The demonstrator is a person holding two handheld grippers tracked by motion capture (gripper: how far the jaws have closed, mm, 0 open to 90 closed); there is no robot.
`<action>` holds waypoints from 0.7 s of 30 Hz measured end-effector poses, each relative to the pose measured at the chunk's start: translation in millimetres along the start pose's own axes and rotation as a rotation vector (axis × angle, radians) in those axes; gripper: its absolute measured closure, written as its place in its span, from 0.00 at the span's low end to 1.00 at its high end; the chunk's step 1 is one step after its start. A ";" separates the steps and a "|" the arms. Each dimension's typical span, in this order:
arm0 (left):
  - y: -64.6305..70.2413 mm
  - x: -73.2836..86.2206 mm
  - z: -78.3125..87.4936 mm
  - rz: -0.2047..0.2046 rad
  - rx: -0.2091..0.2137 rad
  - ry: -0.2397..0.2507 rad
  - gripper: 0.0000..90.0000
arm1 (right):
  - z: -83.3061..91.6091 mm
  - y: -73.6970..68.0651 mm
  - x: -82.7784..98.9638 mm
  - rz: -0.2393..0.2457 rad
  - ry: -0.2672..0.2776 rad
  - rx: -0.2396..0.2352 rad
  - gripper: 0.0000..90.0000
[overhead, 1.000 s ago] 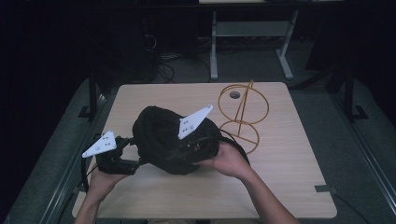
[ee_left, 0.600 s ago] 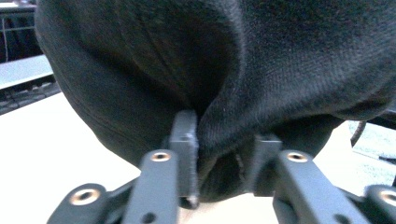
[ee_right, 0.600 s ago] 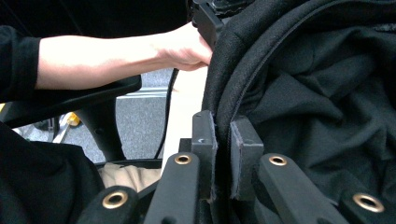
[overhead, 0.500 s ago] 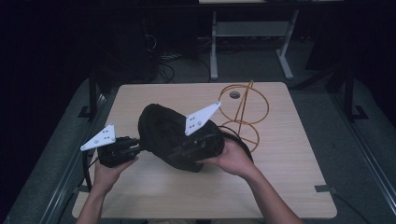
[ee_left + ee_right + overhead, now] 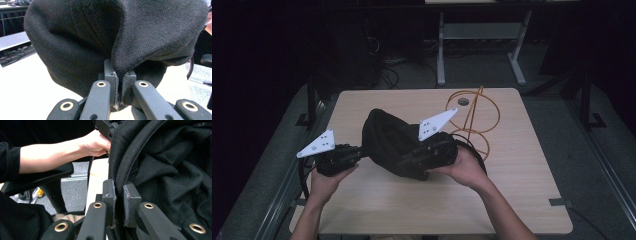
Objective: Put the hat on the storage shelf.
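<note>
A black cloth hood [image 5: 393, 141] is held up over the surface [image 5: 377, 200], beside the orange wire stand [image 5: 473, 117]. The left gripper [image 5: 119, 87] pinches its fold; the right gripper [image 5: 119, 202] clamps its thick hem between narrow jaws.

A dim lab or recording room: a pale wood-topped worktop [image 5: 512, 200] stands alone on grey carpet [image 5: 592, 150], with tangled black cables [image 5: 384, 62] at the upper left and a grey metal bench frame [image 5: 477, 35] at top centre.
</note>
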State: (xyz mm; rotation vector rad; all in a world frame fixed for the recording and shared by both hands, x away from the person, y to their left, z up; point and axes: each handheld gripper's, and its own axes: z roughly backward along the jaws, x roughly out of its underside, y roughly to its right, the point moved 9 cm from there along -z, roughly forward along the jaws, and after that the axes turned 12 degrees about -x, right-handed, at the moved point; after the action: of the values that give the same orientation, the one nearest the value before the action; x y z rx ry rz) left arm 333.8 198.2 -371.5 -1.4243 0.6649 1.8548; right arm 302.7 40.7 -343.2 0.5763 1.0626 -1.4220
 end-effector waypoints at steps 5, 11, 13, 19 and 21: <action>2.1 -11.6 2.4 -0.009 -0.009 0.015 0.96 | 4.3 -0.9 0.5 -0.009 0.027 -0.002 0.90; 3.1 -26.8 5.1 -0.047 -0.021 0.017 0.96 | 8.6 -0.8 -0.9 -0.008 0.047 0.002 0.89; 3.0 -32.9 5.6 -0.055 -0.032 0.011 0.96 | 10.3 -0.3 -1.2 -0.008 0.058 0.004 0.88; 2.4 -56.7 7.1 -0.092 -0.049 0.018 0.97 | 13.7 1.1 -2.7 -0.007 0.085 0.015 0.85; 2.0 -63.1 7.1 -0.103 -0.056 0.011 0.97 | 14.7 1.4 -3.6 0.005 0.091 0.028 0.84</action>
State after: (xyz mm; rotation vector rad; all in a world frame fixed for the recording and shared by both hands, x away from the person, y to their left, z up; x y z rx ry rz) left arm 337.8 188.7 -308.8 -1.4774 0.5383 1.7989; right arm 308.2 30.1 -333.8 0.6696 1.1136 -1.4191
